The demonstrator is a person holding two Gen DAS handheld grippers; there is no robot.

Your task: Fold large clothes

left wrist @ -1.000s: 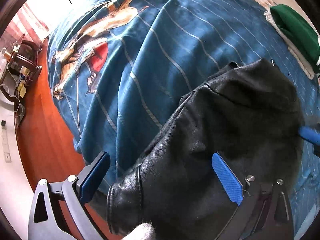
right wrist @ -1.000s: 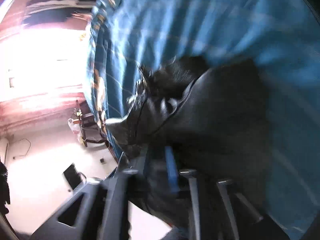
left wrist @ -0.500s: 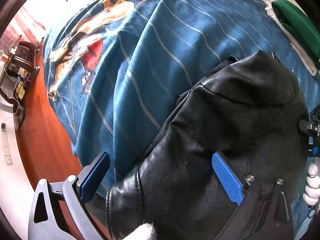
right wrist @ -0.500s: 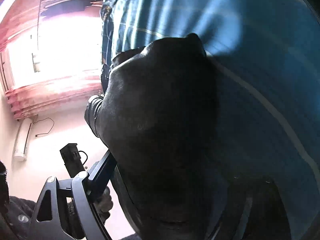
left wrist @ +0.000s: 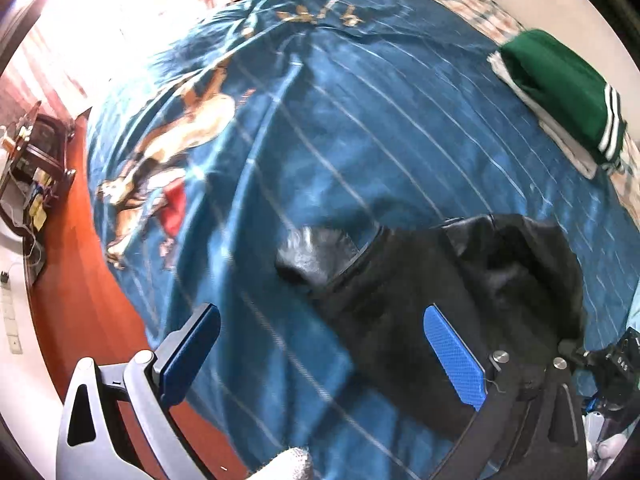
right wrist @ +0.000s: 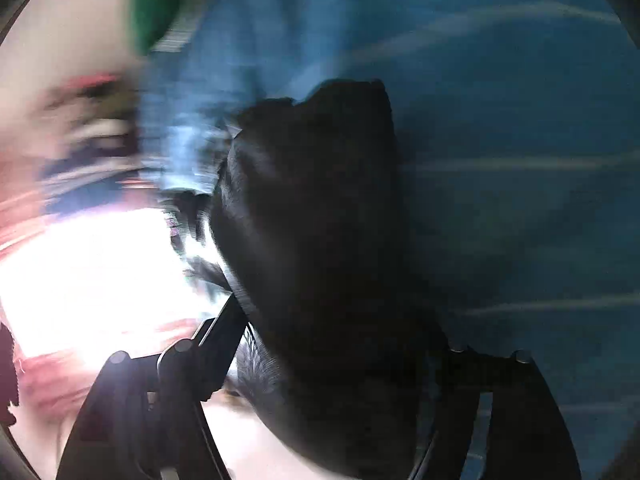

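A black leather jacket [left wrist: 452, 292] lies bunched on the blue bedspread [left wrist: 360, 128], low and right in the left wrist view. My left gripper [left wrist: 320, 356] is open above it, its right blue pad [left wrist: 454, 360] over the jacket and its left pad [left wrist: 188, 352] over the bedspread. In the blurred right wrist view the jacket [right wrist: 320, 264] fills the gap between the wide-apart fingers of my right gripper [right wrist: 340, 380]. The right gripper's body shows at the left wrist view's lower right edge [left wrist: 612, 364].
A folded green garment with white stripes [left wrist: 560, 92] lies on a pale cloth at the bed's far right. A dark wooden stand [left wrist: 36, 160] is on the red floor [left wrist: 80, 308] to the left. The bed edge runs along the lower left.
The jacket has shifted right and away from the bed's left edge, now folded smaller. My left gripper stays open and now has bedspread under its left finger. The right view swung sharply.
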